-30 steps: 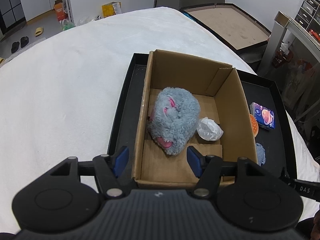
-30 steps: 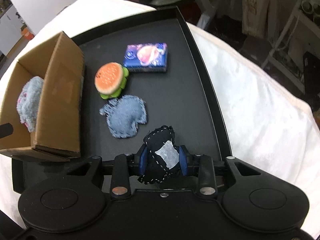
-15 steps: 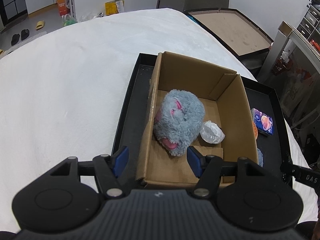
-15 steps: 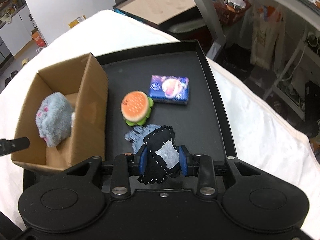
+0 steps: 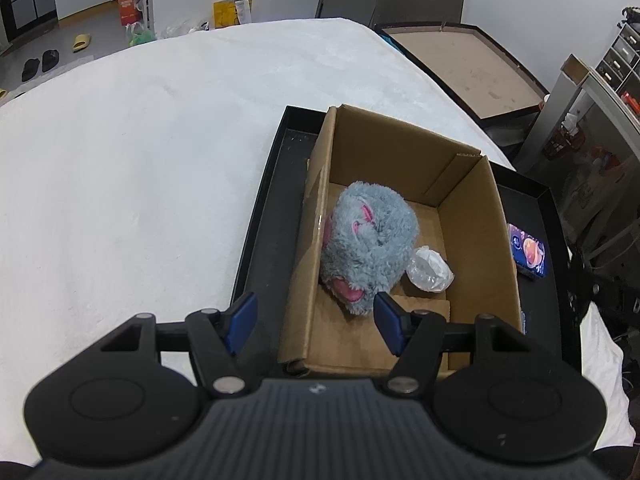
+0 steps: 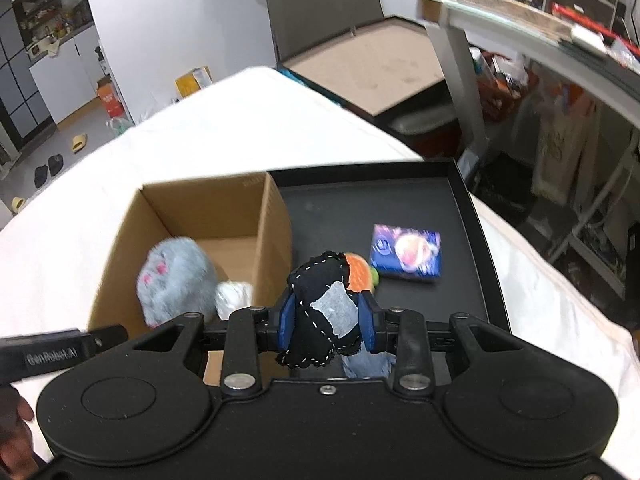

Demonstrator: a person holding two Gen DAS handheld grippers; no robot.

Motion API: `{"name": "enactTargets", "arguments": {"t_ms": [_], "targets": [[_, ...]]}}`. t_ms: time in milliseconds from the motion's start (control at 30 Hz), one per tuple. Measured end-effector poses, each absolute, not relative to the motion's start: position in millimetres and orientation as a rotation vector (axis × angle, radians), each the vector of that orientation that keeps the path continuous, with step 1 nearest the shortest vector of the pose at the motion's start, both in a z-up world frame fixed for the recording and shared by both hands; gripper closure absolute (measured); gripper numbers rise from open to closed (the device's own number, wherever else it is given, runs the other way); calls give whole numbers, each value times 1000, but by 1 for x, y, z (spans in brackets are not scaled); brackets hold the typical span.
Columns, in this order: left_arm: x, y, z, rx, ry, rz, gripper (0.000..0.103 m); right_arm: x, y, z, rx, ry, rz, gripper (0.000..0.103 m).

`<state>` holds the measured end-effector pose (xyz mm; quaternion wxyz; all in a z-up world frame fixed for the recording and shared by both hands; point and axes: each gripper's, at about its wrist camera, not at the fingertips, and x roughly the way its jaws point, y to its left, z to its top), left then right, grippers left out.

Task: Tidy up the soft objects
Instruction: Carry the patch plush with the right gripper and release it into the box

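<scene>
While the black stitched soft toy point(image 6: 320, 312) hangs clamped in the right hand-held gripper point(image 6: 326, 318), these lines give the state of things.

Step in hand: carrying one soft piece from the black tray point(image 6: 472, 216) toward the cardboard box point(image 6: 276, 232), as I judge it; the toy is lifted clear of the tray floor and sits in front of the box's right wall.

Right hand-held gripper: jaws drawn together on the toy, one blue pad on each flank, its white patch facing the camera.

Left hand-held gripper point(image 5: 316, 322): jaws apart, nothing between them, poised above the box's near-left corner.

Already in the box: a grey plush point(image 5: 368, 248) against the left wall, and a white crumpled bag point(image 5: 430, 270) just beside it on the right.

Still on the tray: a burger-shaped toy point(image 6: 358, 274) near the box's right wall, partly hidden by the held toy; a grey-blue fabric piece point(image 6: 368, 362) near the tray's near edge, mostly hidden; a blue printed box point(image 6: 408, 258) toward the tray's right edge, which looks rigid and probably stays.

Next move calls for: shifting the held toy leftward over the box's right wall, above the bare cardboard floor at the right side, then parting the jaws.

Care needed: clear the wall's top edge so the box is not pushed along the tray.
</scene>
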<state>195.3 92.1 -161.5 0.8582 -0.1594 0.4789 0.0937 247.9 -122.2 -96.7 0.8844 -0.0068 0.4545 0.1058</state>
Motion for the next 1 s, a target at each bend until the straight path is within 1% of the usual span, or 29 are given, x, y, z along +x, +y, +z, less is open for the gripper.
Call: {"name": "enactTargets", "arguments": {"t_ms": [333, 500, 600, 900, 1000], "targets": [[193, 100, -162, -372, 982, 172, 41, 254, -95, -87, -40, 903, 247, 70], [193, 103, -163, -385, 974, 157, 44, 257, -84, -86, -56, 886, 263, 70], [194, 104, -164, -390, 964, 153, 48, 260, -75, -86, -62, 879, 277, 70], [196, 108, -170, -402, 974, 151, 68, 273, -44, -84, -85, 853, 336, 70], [197, 108, -173, -395, 985, 154, 78, 277, -34, -85, -86, 850, 351, 69]]}}
